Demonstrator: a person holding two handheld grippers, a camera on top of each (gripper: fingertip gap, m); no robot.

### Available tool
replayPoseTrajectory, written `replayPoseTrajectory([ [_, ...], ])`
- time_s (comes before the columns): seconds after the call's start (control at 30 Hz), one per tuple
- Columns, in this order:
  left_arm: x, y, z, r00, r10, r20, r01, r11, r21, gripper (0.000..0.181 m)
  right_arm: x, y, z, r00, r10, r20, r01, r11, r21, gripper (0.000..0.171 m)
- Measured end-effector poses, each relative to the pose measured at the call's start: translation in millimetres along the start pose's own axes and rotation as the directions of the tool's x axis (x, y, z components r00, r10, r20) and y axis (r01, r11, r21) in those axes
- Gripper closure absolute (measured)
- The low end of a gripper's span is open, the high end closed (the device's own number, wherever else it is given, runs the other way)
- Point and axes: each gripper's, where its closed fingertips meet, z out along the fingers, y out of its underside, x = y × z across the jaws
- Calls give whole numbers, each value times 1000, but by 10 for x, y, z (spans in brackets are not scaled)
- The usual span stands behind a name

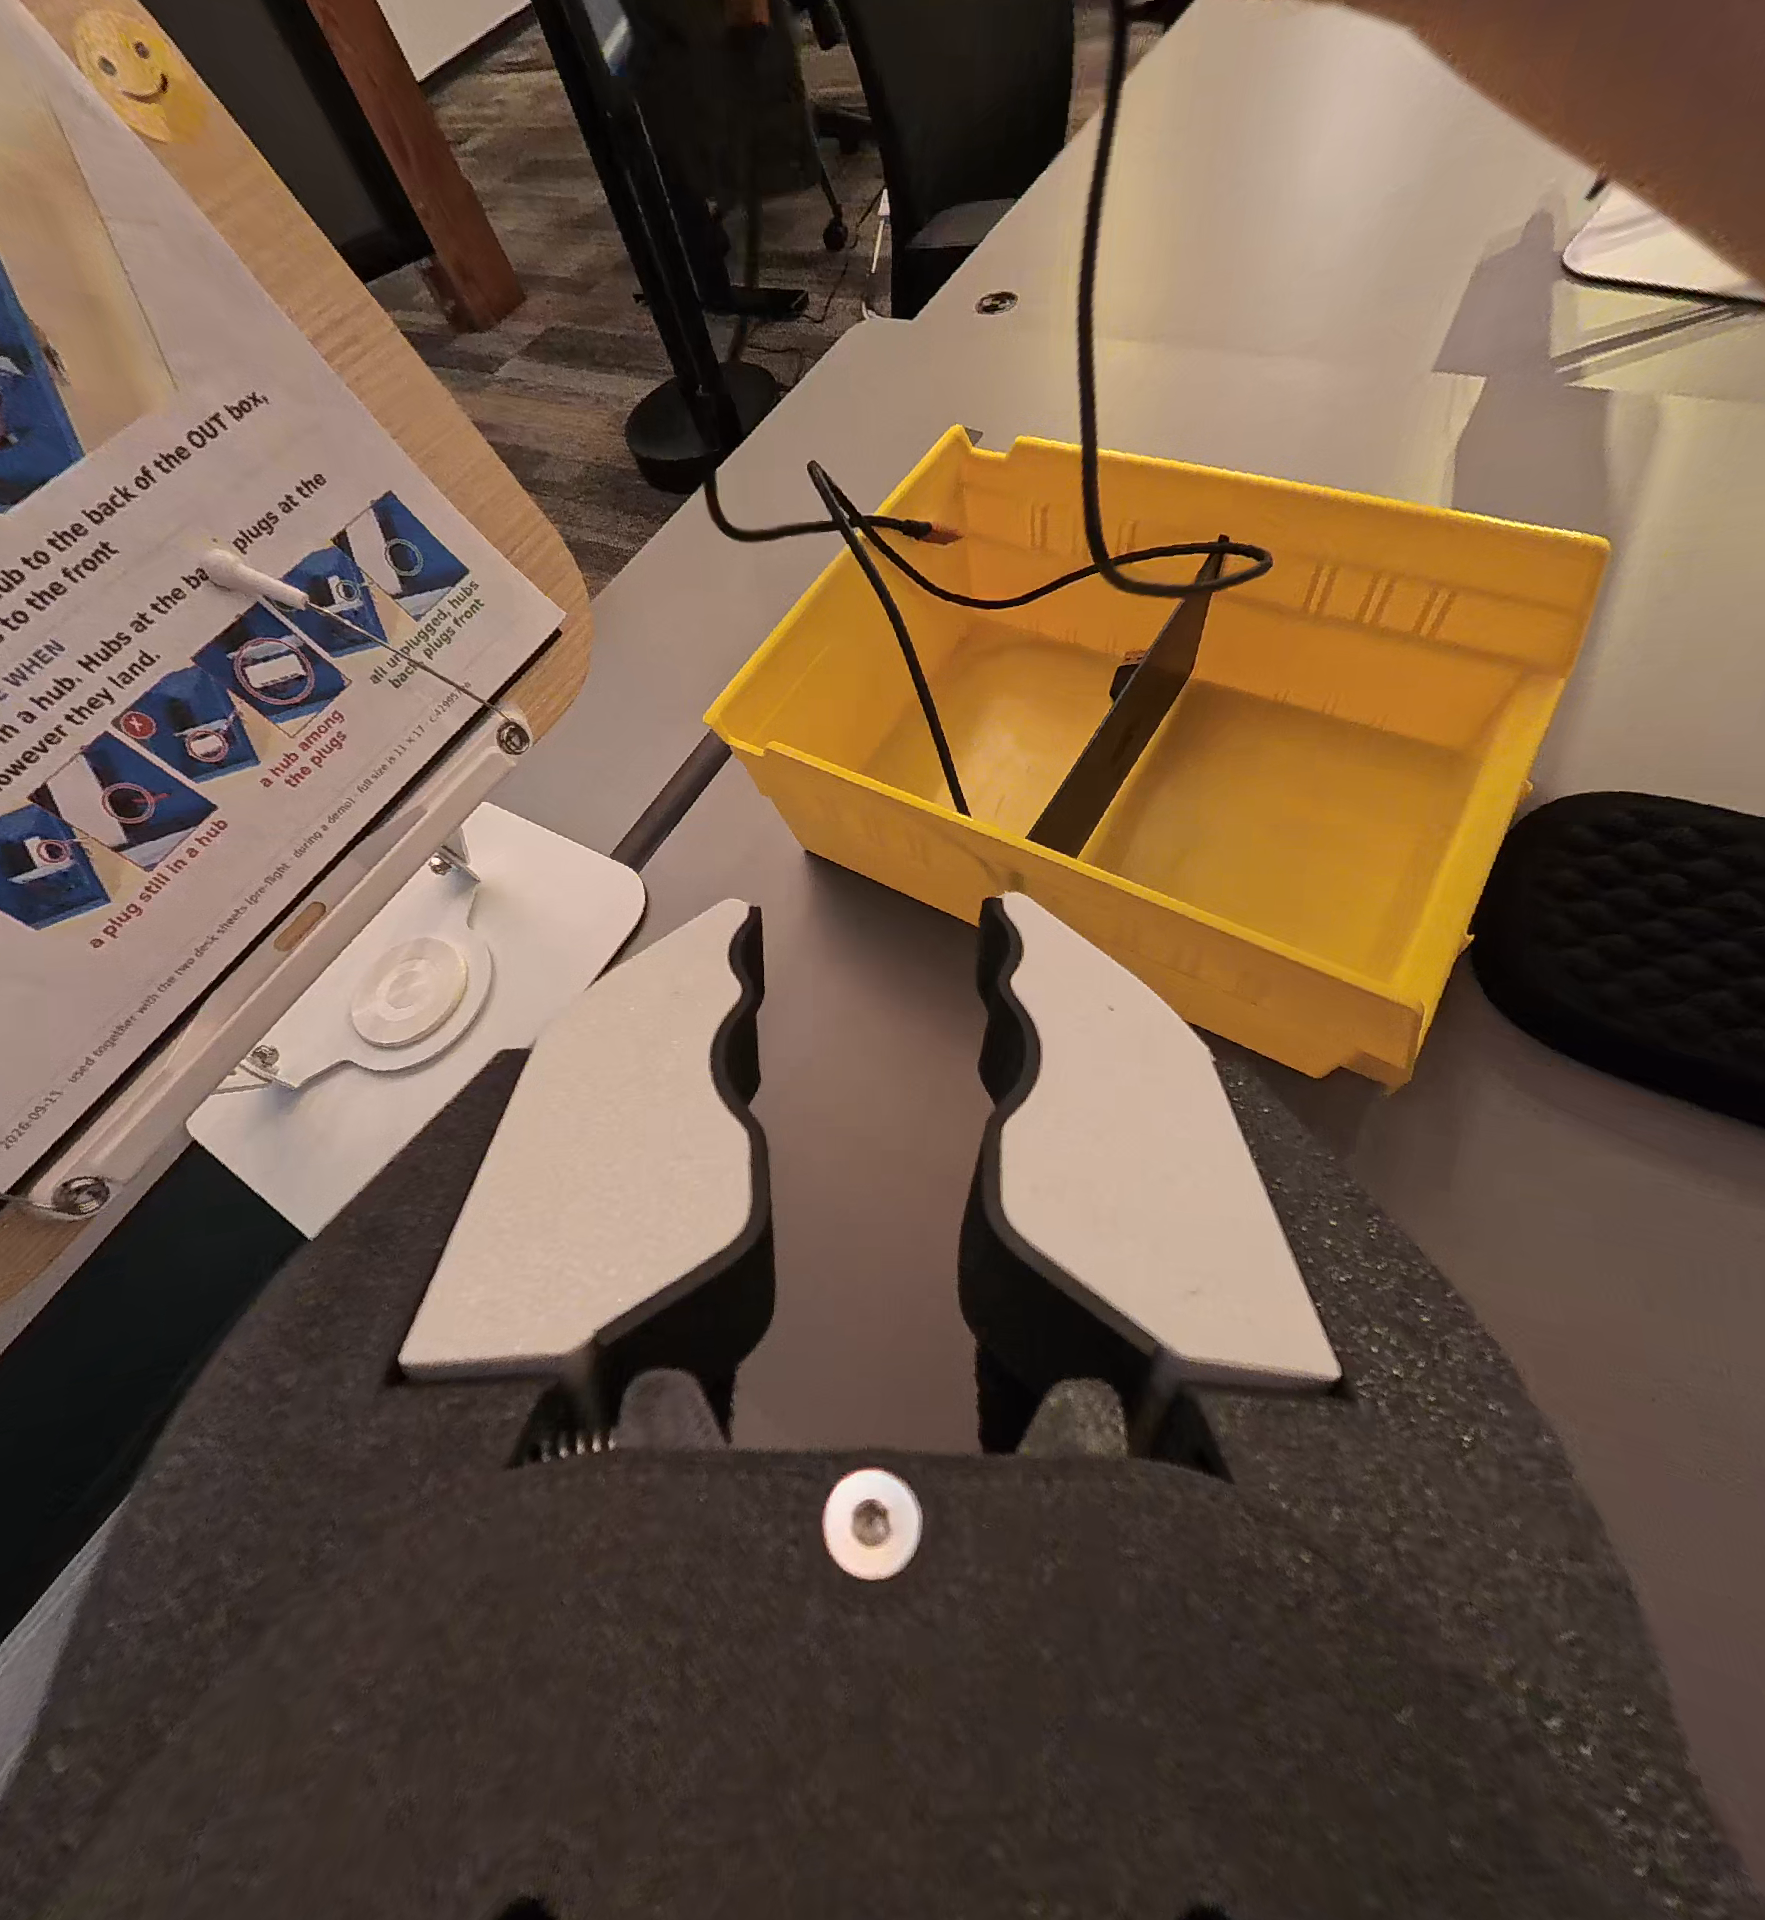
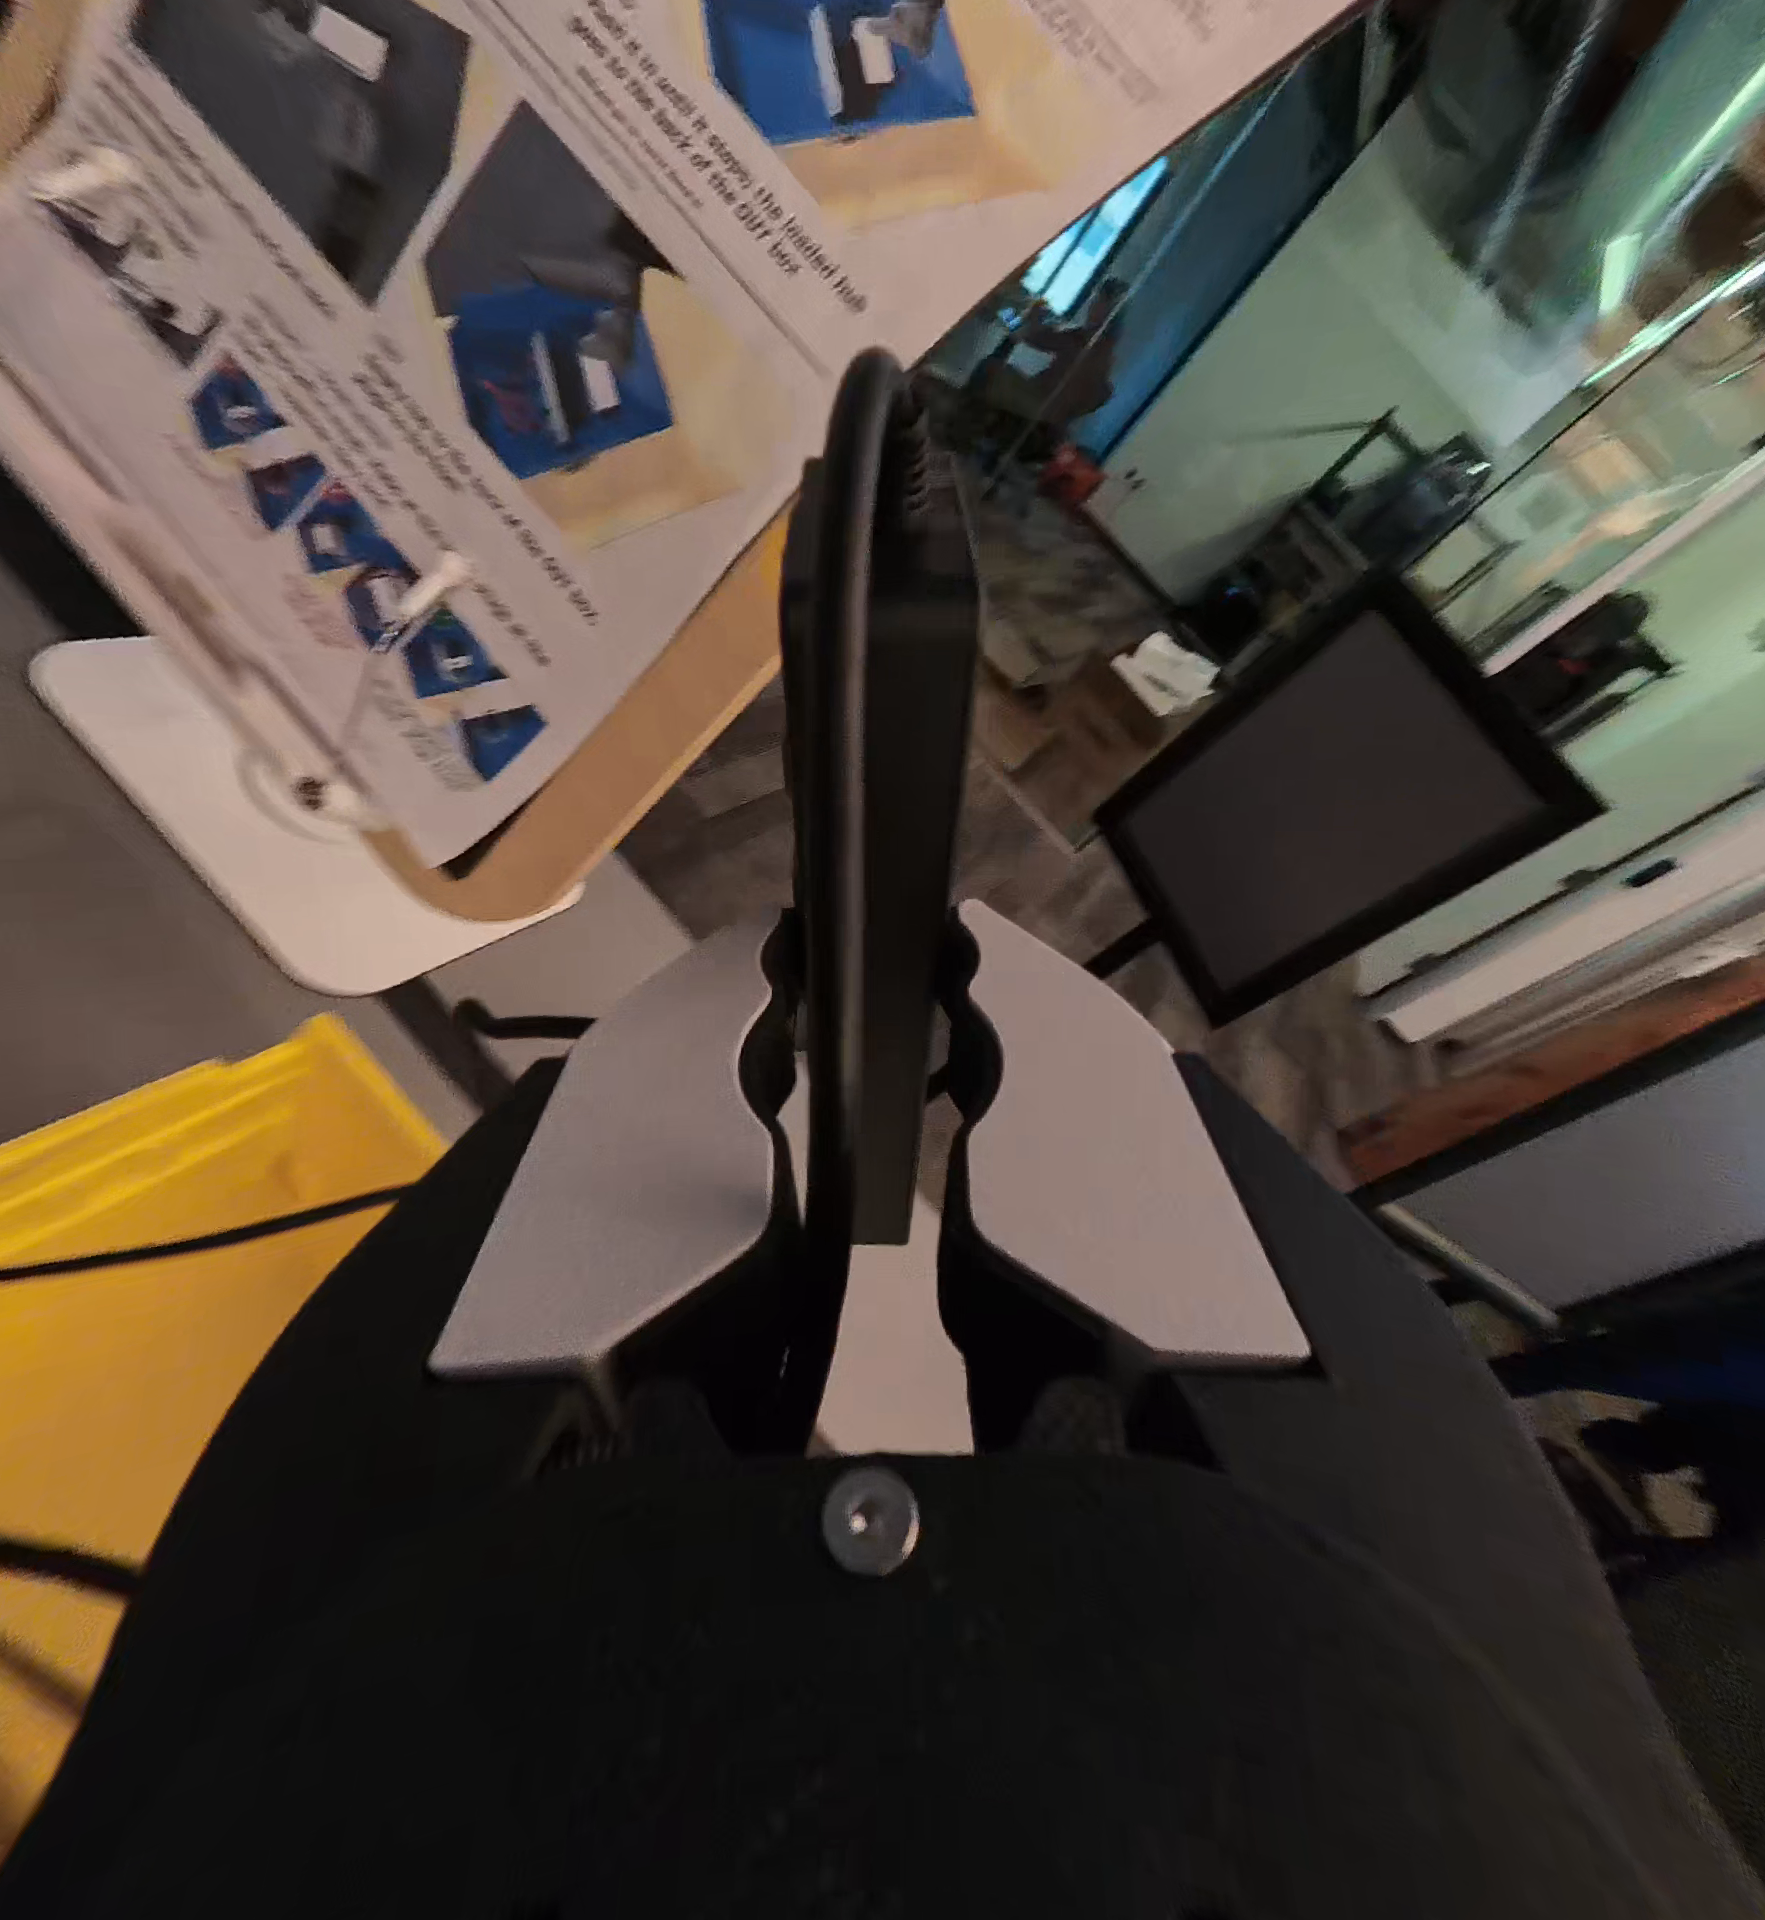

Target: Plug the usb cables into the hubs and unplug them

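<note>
My right gripper [image 2: 873,935] is shut on a flat black USB hub [image 2: 883,748], held upright in the air above the desk, its own black cable [image 2: 847,582] looping over its far end. In the left wrist view that thin black cable [image 1: 1096,312] hangs down from above into a yellow bin [image 1: 1304,831] with a black divider [image 1: 1127,727], and a small plug end [image 1: 935,532] dangles at the bin's back left wall. My left gripper [image 1: 867,925] is open and empty, low over the grey desk just in front of the bin.
A wooden stand with a printed instruction sheet [image 1: 182,644] sits left on a white base plate [image 1: 410,997]. A black padded wrist rest [image 1: 1678,935] lies right of the bin. A person's arm [image 1: 1636,114] crosses the top right. The desk edge [image 1: 753,447] drops behind the bin. My right fingertips sit around 30 centimetres from my left ones.
</note>
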Motion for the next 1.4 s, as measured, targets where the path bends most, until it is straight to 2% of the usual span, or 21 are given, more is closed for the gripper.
replayPoseTrajectory([
  [0.1,12,4,15,1000,5,3,-5,1000,-8,142,-262,157,-134,989,66,130,-55,995,-86,145],
  [0.2,36,1,28,1000,10,0,-10,1000,-13,142,-458,379,-197,982,113,153,-78,973,-216,145],
  [0.37,96,3,65,1000,26,-9,-26,999,-27,142,-868,833,-183,941,262,213,-119,848,-516,145],
  [0.6,158,21,88,998,55,-16,-56,997,-50,142,-1397,1281,-122,811,387,438,52,698,-714,144],
  [0.73,166,46,118,998,54,-23,-55,996,-63,142,-1552,1522,-116,752,401,523,199,618,-760,144],
  [0.87,163,77,147,998,53,-24,-55,995,-81,142,-1589,1575,-58,721,441,534,219,586,-780,143],
  [1.07,174,89,152,998,57,-26,-59,994,-90,142,-1575,1552,-149,658,478,582,224,613,-758,143],
  [1.2,184,90,155,998,55,-31,-57,994,-92,142,-1463,1589,-238,677,464,571,226,607,-762,136],
  [1.4,213,89,160,997,67,-32,-70,992,-100,142,-1387,1282,-231,631,536,561,67,683,-727,118],
])
